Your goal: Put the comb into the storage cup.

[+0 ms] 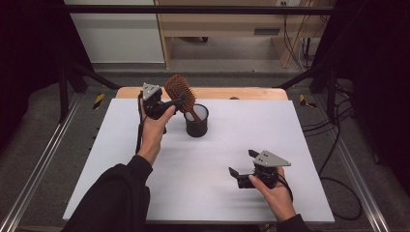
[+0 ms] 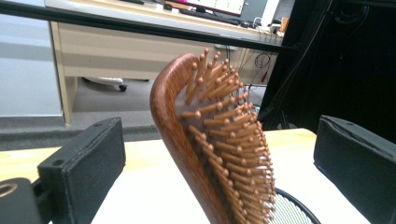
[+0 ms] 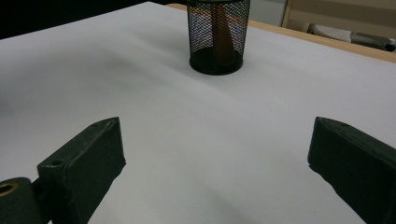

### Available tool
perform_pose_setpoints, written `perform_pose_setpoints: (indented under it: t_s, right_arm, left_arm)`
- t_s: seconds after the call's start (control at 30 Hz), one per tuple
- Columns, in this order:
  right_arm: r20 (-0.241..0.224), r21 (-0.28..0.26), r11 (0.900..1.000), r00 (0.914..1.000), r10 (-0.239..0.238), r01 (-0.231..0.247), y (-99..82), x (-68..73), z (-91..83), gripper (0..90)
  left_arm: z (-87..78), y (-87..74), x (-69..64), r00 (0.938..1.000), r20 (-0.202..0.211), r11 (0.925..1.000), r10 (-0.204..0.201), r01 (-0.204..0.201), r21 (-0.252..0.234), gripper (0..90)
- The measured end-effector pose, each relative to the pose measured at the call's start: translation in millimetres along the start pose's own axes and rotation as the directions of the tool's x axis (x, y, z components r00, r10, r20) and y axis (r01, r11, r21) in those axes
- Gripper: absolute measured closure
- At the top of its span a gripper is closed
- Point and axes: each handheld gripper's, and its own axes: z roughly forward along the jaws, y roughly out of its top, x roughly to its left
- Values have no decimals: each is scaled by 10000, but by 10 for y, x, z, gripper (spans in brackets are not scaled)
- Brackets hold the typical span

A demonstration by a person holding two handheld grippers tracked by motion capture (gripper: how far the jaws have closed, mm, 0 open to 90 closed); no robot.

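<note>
I see the wooden hairbrush [image 1: 181,91] standing handle-down in the black mesh cup [image 1: 197,122], which sits near the far edge of the table [image 1: 217,159], left of its middle. My left tongs [image 1: 180,100] are up at the brush head, spread wide; in the left gripper view the brush [image 2: 210,149] rises between the two jaws with clear gaps on both sides, so nothing is pinched. The brush's long axis runs up and leans toward the far left corner of the table, head at the top, and its bristles face right in the left gripper view. My left hand [image 1: 153,126] is raised above the table, forearm reaching forward from the near edge. My right tongs [image 1: 243,163] hover low over the near right part of the table, jaws spread, pointing toward the cup [image 3: 217,35], well apart from it. My right hand [image 1: 273,187] grips them from behind.
</note>
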Motion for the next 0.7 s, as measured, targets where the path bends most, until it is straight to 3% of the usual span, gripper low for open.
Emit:
perform_pose_setpoints:
  t_s: [0.37,0.7]
  right_arm:
    - [5,-11,10000,10000,45,-45,-6,0,2,38]
    - [-75,-4,10000,10000,-24,24,-1,14,20,38]
  left_arm:
    - [-162,9,-51,9998,192,10000,91,-91,10,26]
    - [-291,68,-88,9988,184,9989,457,-456,-88,26]
